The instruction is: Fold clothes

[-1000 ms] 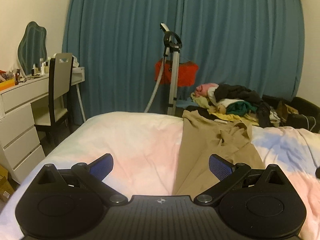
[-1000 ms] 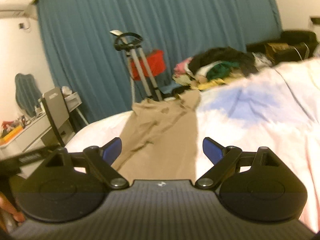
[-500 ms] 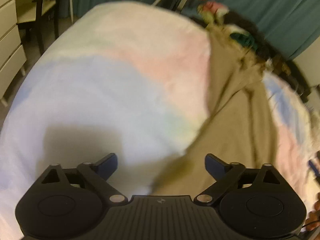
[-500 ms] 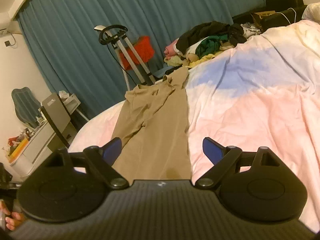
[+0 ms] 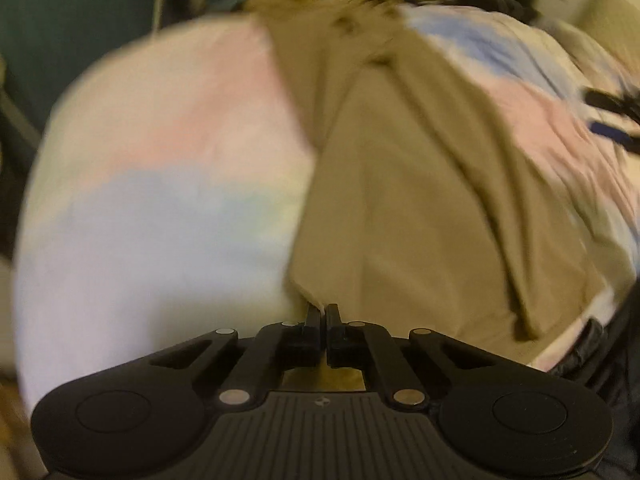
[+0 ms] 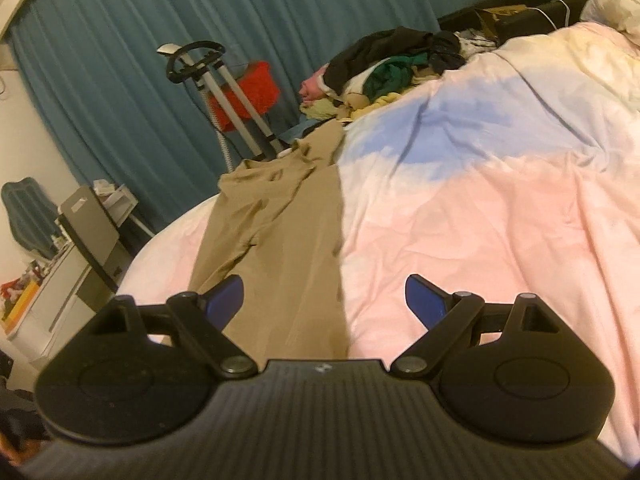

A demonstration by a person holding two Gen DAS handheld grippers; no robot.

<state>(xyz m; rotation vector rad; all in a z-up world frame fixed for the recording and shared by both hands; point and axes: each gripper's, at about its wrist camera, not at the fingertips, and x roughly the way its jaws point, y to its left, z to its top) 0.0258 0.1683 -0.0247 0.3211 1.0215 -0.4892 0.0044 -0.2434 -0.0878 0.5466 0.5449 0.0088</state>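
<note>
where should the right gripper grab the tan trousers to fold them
Take the tan trousers at the near hem, on their right edge beside the bedspread. They lie flat and lengthwise, so the open right gripper can come in low from the near end and pinch the edge.

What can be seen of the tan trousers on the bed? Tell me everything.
The tan trousers are plain, thin-looking khaki cloth, laid lengthwise on the pastel bedcover, their far end reaching the clothes pile. They lie mostly flat, with creases and a fold along one leg. The left gripper has just closed at their near edge; whether it pinches cloth is unclear. The right gripper is open above the near end.
</note>
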